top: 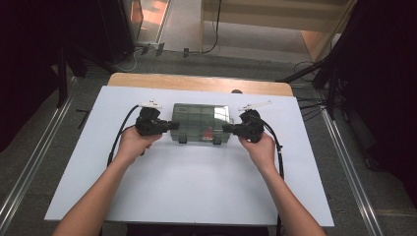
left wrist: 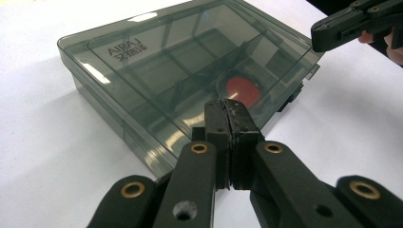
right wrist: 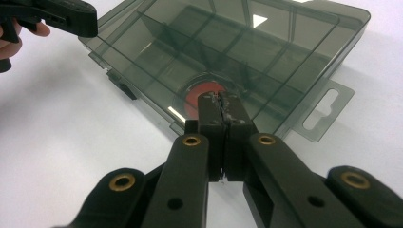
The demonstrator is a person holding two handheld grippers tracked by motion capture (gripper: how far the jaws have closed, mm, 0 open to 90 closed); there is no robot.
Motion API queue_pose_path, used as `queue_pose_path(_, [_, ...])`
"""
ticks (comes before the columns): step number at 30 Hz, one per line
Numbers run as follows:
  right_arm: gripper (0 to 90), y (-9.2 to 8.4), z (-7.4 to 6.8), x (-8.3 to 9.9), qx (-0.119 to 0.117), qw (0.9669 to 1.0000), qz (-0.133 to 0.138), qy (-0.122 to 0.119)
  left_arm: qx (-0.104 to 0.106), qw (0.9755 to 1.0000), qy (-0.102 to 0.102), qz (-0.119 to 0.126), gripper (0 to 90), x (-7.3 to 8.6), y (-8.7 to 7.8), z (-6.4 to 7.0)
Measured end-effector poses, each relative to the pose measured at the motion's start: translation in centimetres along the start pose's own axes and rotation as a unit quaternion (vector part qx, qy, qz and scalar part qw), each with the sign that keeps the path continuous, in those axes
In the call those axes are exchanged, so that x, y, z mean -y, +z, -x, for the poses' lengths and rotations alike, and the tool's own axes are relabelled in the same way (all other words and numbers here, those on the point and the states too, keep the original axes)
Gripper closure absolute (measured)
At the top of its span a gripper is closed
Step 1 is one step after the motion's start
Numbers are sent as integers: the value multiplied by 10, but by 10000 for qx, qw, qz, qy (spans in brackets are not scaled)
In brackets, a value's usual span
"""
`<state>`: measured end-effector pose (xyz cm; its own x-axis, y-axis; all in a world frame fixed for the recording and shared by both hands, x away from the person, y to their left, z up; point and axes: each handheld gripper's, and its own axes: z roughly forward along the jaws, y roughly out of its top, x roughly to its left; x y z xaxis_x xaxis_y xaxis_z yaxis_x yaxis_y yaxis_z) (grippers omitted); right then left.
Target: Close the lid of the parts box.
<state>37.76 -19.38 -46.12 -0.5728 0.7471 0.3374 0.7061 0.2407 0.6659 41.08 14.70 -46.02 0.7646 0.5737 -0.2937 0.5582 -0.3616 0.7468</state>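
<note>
On a white table, a smoky translucent plastic compartment box, lid embossed "AIRAJ", lies between the left gripper and right gripper, each with jaws pressed together empty; a red disc shows inside.

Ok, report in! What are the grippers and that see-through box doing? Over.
Left gripper and right gripper shut, empty, one at each end of the box. Smoky compartment box lid closed, red disc inside. White table around it, nothing in the way.
</note>
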Motion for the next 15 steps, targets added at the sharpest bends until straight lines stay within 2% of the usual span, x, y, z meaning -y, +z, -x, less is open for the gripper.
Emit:
queue_pose_path(8, [898, 8, -1, 5, 27, 10000, -4, -55, -27, 10000, 44, 6, 894, 5, 3, 1])
queue_pose_path(15, [898, 12, 1, 7, 6, 10000, 1, 28, -5, 10000, 38, -48, 894, 7, 5, -1])
